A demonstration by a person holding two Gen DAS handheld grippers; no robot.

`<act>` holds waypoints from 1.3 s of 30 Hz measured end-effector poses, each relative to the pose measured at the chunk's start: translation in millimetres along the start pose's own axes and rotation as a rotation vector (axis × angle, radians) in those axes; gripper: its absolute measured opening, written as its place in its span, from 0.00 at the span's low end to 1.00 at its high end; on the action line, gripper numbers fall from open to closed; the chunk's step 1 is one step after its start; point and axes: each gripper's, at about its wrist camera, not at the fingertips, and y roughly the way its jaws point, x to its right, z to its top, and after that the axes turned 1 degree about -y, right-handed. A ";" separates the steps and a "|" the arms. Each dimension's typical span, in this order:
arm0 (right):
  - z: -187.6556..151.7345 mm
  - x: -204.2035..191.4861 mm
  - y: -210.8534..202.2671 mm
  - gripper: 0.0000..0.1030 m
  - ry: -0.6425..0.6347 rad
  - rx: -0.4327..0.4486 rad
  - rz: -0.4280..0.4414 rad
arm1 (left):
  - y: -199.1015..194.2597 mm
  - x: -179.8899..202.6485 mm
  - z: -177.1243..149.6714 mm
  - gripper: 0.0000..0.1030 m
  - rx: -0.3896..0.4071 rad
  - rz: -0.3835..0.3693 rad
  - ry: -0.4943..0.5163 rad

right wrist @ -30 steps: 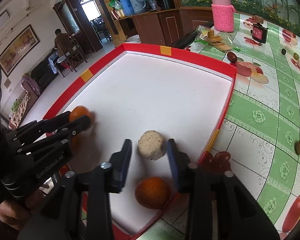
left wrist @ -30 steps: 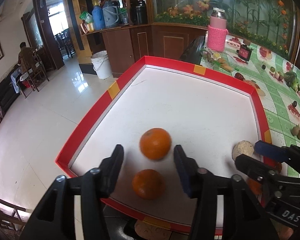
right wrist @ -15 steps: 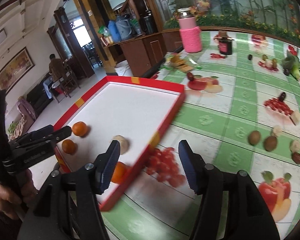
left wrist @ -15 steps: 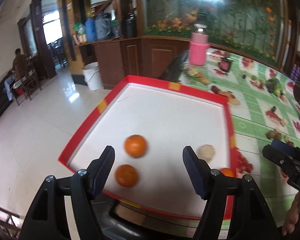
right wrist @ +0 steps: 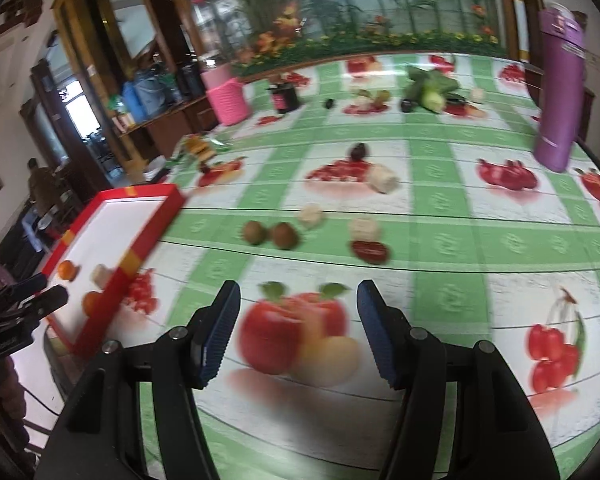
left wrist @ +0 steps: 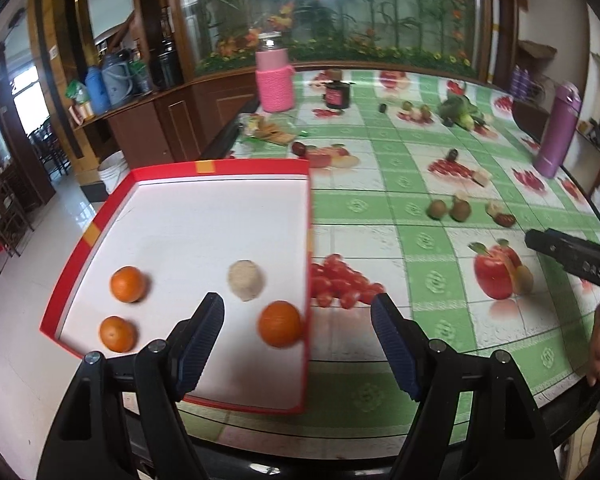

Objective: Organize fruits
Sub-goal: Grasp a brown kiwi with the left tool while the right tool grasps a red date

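Both tools are wide and empty; the left tool (left wrist: 296,344) has just been opening. The right tool (right wrist: 298,330) should slow down, centre on one kiwi (right wrist: 255,233) mid-worktop, and carry it to the red tray (left wrist: 306,240).

A table under a glossy green-and-white fruit-print cloth (right wrist: 440,280) carries a shallow red-rimmed white tray (left wrist: 260,169) left of the right gripper (right wrist: 298,330), two brown kiwis (right wrist: 270,234) ahead, and a tall purple bottle (right wrist: 560,92) far right.

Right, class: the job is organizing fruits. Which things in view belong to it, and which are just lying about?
Part of the job:
- red-rimmed white tray
- three round oranges in it
- beige rough ball in it
- two brown kiwis on the tablecloth

Lying about:
- pink knitted-sleeve jar
- purple flask
- small dark jar
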 end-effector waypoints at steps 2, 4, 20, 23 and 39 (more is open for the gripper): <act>3.7 12.0 7.1 0.60 -0.005 -0.031 -0.039 | 0.6 11.4 -0.3 0.74 -0.010 -0.014 0.023; 9.0 18.8 14.4 0.60 -0.013 -0.049 -0.060 | 0.3 20.2 -1.9 0.74 -0.019 -0.022 0.037; 30.1 19.9 60.6 0.41 -0.077 -0.115 -0.106 | 10.6 62.6 11.9 0.74 -0.081 -0.120 0.076; 29.9 23.4 59.9 0.28 -0.079 -0.104 -0.124 | 18.7 79.0 18.1 0.72 -0.090 -0.171 0.098; 38.9 80.3 21.4 0.22 0.250 0.036 0.020 | 86.5 138.4 51.3 0.34 -0.190 -0.323 0.108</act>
